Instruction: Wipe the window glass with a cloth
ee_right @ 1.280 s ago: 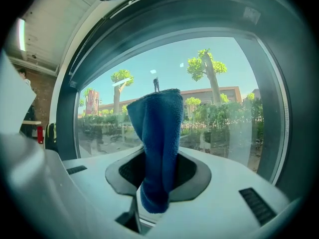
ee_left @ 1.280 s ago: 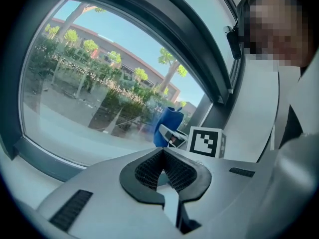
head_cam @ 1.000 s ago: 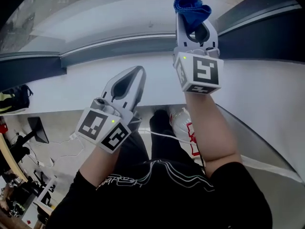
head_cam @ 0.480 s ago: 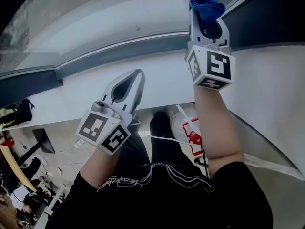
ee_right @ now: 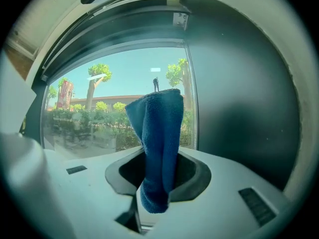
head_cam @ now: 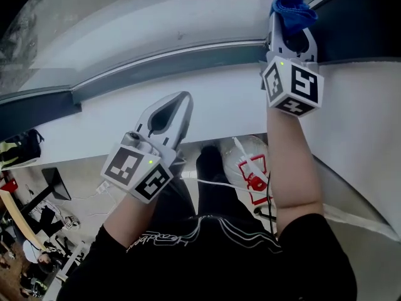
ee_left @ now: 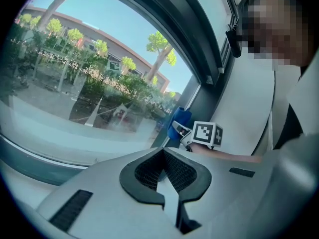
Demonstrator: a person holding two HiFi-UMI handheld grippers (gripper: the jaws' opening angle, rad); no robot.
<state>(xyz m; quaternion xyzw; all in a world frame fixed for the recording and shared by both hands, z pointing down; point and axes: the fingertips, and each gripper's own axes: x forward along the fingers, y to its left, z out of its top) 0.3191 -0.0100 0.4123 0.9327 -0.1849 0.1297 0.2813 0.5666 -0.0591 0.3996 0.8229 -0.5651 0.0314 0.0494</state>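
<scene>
Right tongs (head_cam: 290, 25) are clamped on the blue cloth (ee_right: 158, 133). You can see it pinched between the two jaws in the right gripper view, one end bunched low down in the gap and the rest standing up past the tips in a folded flap. In the head view the cloth sits at the upper right of the frame, right where the window glass (head_cam: 125, 17) meets the dark window frame (ee_right: 239, 98). From the right gripper view it lines up with the right edge of the pane, just beside the vertical frame bar. I honestly can't tell if it's actually touching the glass or only held close to it.

Left tongs (head_cam: 180, 102) are clenched with nothing in them, jaws pressed together. They're at centre left of the head view, over the white sill (head_cam: 94, 127) and below the dark lower rail, well apart from the cloth. Their tips point up toward the pane.

The right forearm (head_cam: 291, 162) runs up the right side of the head view to the marker cube (head_cam: 293, 86). The person's black shirt (head_cam: 213, 249) fills the bottom of the frame. The left gripper view catches the right tongs and the cloth near its centre, up against the frame. Through the glass there are trees (ee_left: 159, 46), a low building and blue sky.
</scene>
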